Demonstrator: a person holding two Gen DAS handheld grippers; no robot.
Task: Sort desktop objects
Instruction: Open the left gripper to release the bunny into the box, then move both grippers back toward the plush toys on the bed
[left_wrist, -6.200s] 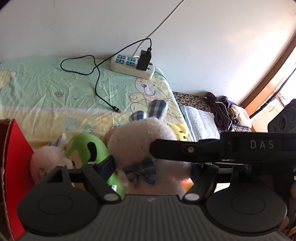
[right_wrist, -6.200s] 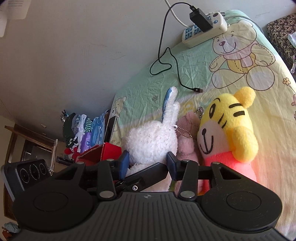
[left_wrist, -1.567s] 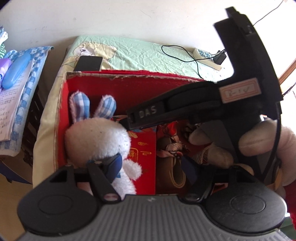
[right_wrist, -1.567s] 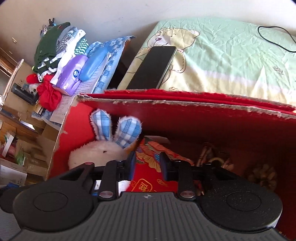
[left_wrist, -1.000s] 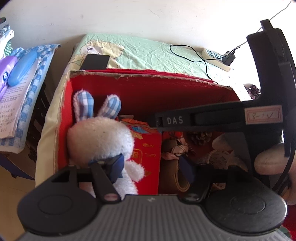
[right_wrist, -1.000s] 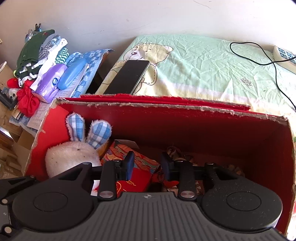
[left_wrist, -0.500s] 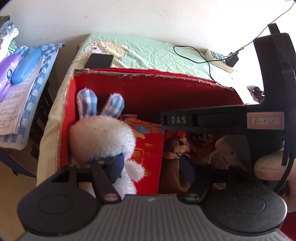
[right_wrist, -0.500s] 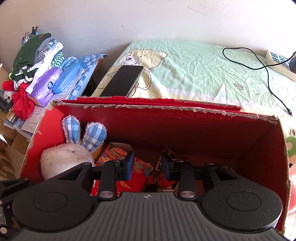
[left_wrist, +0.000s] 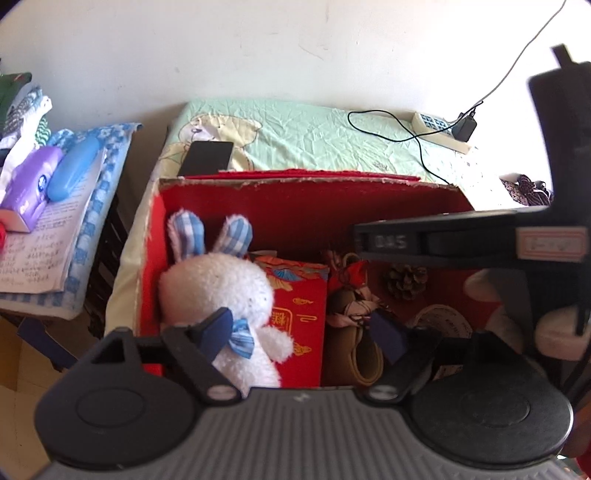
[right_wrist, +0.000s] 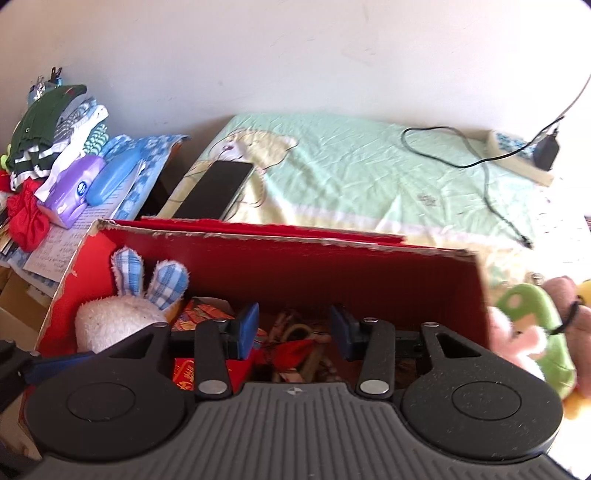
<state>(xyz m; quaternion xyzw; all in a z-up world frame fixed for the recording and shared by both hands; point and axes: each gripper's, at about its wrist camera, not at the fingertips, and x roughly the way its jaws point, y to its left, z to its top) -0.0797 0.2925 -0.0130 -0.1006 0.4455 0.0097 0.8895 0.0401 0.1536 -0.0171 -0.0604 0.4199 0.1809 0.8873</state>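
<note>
My left claw (left_wrist: 302, 331) hangs wide open over the red box (left_wrist: 295, 192), holding nothing; the white bunny (left_wrist: 218, 291) sits in the box's left corner, just by my left finger, beside a red packet (left_wrist: 299, 306). My right claw (right_wrist: 293, 330) is open too and empty, above the box's middle. A green plush (right_wrist: 535, 325) lies outside on the bed (right_wrist: 369, 177), right of the box

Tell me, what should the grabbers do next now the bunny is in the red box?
Probably swing the right gripper, open and empty, toward the green plush lying outside the red box, since the white bunny already sits inside.
</note>
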